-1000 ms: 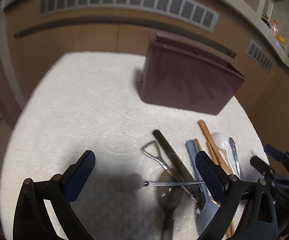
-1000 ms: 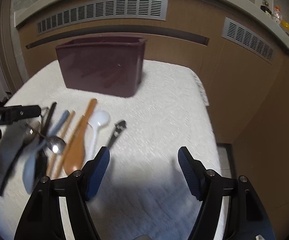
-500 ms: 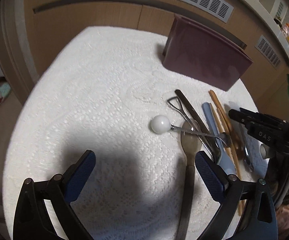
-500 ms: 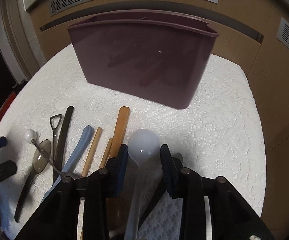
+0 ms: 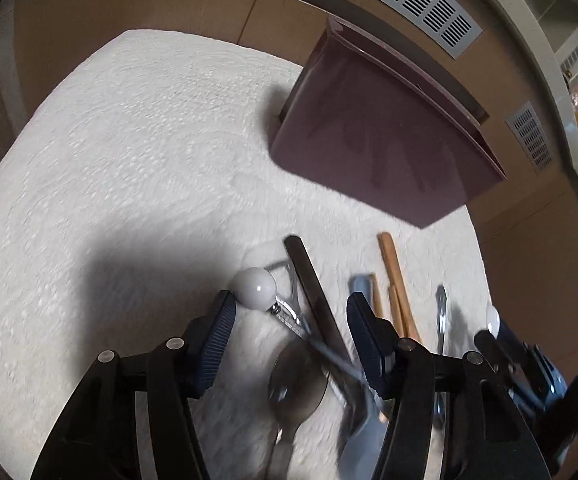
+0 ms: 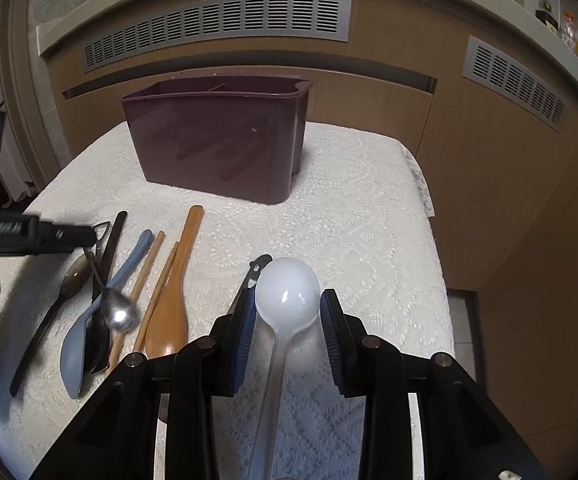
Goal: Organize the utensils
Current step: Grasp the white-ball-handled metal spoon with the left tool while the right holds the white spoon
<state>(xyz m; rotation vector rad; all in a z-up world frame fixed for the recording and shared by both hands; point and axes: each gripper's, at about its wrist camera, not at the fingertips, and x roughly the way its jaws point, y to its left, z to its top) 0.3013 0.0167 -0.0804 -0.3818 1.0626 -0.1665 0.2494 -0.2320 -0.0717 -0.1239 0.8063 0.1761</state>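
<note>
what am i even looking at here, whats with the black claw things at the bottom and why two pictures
A person holds a hand-held claw in each hand, with a camera on each looking along its fingers, so there are two views. The right claw is closed on a white plastic spoon. The left claw has just been closing over a metal spoon with a white ball end, not yet pinching it. Other utensils lie on the white lace cloth: chopsticks, a wooden spoon, a blue spoon. Behind stands a maroon holder.

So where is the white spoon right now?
In the right wrist view, the white spoon sits between the right gripper's fingers, bowl pointing toward the maroon bin, with the wooden spoon to its left.
</note>
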